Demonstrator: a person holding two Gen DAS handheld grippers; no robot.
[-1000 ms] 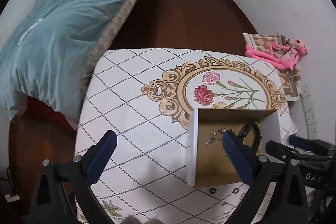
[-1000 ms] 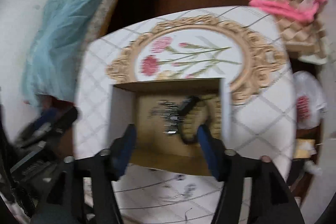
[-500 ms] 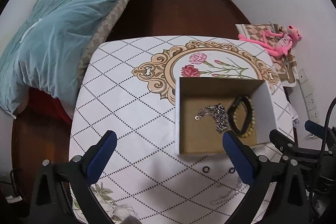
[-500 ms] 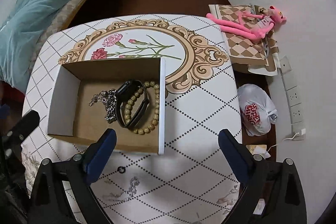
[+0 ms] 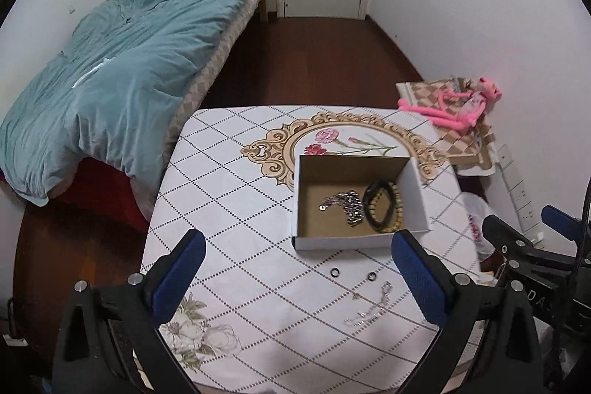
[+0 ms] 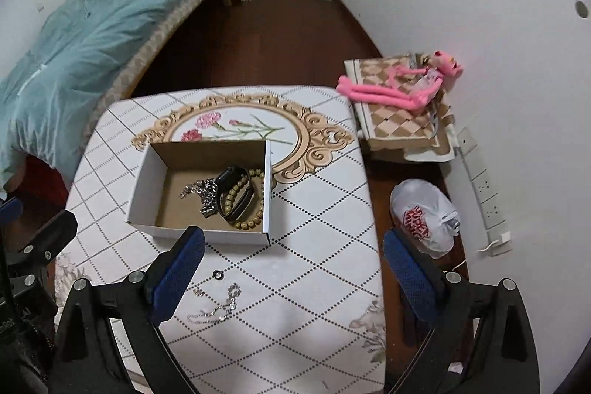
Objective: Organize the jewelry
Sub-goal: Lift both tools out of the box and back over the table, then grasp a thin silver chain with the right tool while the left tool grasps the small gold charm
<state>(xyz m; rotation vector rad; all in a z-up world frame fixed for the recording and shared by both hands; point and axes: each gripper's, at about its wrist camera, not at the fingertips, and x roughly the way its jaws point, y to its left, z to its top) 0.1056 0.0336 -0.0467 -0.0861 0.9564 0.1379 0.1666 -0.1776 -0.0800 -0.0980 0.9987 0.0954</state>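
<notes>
An open cardboard box [image 5: 306, 242] [image 6: 147, 187] stands on the patterned table. Inside lie a silver chain [image 5: 345, 205] [image 6: 205, 192], a black band [image 5: 373, 205] [image 6: 231, 189] and a wooden bead bracelet [image 5: 397, 209] [image 6: 255, 213]. On the table in front of the box lie two small black rings [image 5: 334, 271] [image 5: 371, 277], one seen in the right view [image 6: 218, 274], and a thin silver chain [image 5: 369, 311] [image 6: 218, 307]. My left gripper [image 5: 295, 274] is open and empty, above the near table. My right gripper [image 6: 291, 270] is open and empty, above the table's near right part.
The table [image 5: 229, 194] stands beside a bed with a teal duvet [image 5: 110, 80]. To the right are a pink plush toy on a chequered cushion [image 6: 399, 91], a white plastic bag [image 6: 424, 216] on the floor and a power strip [image 6: 487, 194] by the wall.
Both grippers have pulled back and risen from the box. The right gripper's fingers now stand wide apart. The box now looks farther away, and the loose rings and chain have come into view.
</notes>
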